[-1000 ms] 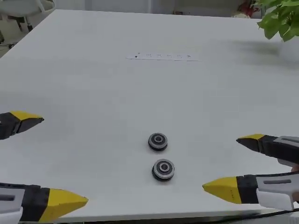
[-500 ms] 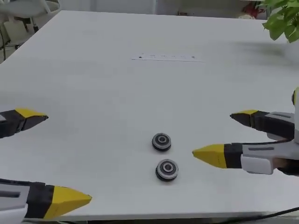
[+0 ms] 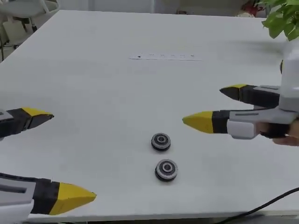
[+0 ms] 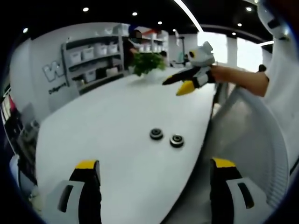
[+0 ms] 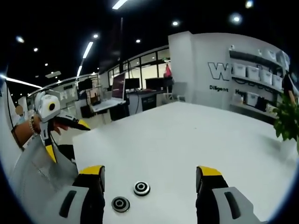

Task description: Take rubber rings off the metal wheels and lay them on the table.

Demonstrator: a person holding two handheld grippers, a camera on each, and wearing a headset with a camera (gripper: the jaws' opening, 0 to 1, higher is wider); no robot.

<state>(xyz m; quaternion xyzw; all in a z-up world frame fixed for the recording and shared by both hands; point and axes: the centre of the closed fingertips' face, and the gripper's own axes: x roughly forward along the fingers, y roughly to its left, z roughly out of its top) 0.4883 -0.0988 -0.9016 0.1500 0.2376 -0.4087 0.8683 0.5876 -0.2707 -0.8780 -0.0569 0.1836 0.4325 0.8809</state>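
My left claw (image 3: 72, 157) hangs spread wide and empty at the near left of the white tabletop (image 3: 117, 84). My right claw (image 3: 203, 105) is likewise released, off right of the far wheel (image 3: 161, 142) and near wheel (image 3: 166, 170), which lie flat, just apart. Their dark rims look like rubber rings (image 3: 157, 171), though it's blurry.

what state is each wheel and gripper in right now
far wheel: flat on the table, rubber ring on
near wheel: flat on the table, rubber ring on
left gripper: open, empty, clear of both wheels
right gripper: open, empty, clear of both wheels
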